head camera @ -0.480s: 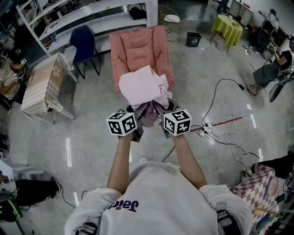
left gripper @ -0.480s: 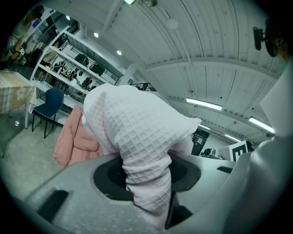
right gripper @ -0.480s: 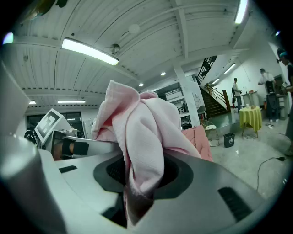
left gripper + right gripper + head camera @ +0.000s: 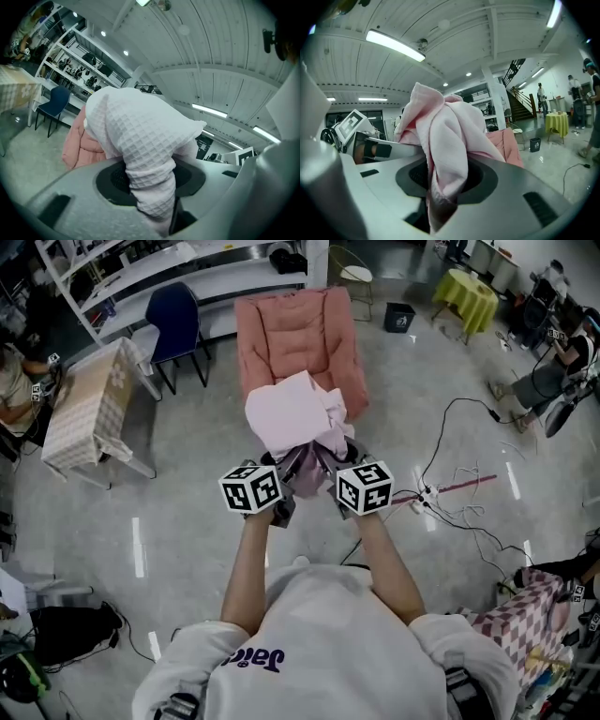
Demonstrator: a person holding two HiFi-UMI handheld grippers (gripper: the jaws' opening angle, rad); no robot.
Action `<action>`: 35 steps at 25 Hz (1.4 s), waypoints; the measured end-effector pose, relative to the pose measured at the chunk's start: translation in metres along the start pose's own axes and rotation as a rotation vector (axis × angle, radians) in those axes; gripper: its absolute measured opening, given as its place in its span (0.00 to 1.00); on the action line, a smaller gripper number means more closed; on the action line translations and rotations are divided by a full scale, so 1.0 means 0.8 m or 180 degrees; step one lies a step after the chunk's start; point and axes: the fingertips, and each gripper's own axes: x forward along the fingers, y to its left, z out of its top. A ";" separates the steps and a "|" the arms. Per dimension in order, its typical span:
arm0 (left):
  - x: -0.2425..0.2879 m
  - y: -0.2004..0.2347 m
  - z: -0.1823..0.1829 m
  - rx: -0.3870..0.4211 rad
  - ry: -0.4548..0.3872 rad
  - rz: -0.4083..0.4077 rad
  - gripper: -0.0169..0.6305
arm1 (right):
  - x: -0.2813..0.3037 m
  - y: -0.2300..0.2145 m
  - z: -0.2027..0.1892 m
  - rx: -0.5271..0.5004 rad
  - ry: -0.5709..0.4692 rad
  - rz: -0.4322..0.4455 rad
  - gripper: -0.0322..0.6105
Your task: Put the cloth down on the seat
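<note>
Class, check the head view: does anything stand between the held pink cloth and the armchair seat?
Nothing visible does. Left gripper and right gripper both clamp the cloth; the visible part of the seat lies bare.

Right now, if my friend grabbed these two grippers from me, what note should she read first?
Left gripper: jaws shut on the cloth.
Right gripper: jaws shut on the same cloth.
Cloth: bunched up and held in the air between both grippers, in front of the pink seat.
Done: cloth picked up and brought to the seat.
Left: lower the cloth onto the seat, then open both jaws.
</note>
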 end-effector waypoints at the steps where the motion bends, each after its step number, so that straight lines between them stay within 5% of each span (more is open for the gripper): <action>1: -0.007 0.006 0.001 -0.0014 0.0000 -0.0001 0.30 | 0.005 0.008 -0.002 -0.0013 0.0000 0.0003 0.24; 9: -0.045 0.040 0.006 -0.0212 -0.0100 -0.0009 0.31 | 0.035 0.047 -0.014 0.0052 0.0076 0.0025 0.25; 17: -0.040 0.072 0.025 -0.0108 -0.0124 0.0102 0.31 | 0.074 0.047 -0.010 0.0119 -0.0004 0.0116 0.25; 27: 0.063 0.140 0.073 -0.0102 0.0073 0.0276 0.31 | 0.179 -0.044 0.009 0.0378 0.0069 0.0172 0.25; 35: 0.177 0.172 0.151 -0.0088 -0.0102 0.0396 0.32 | 0.258 -0.143 0.077 0.0309 0.0012 0.0363 0.26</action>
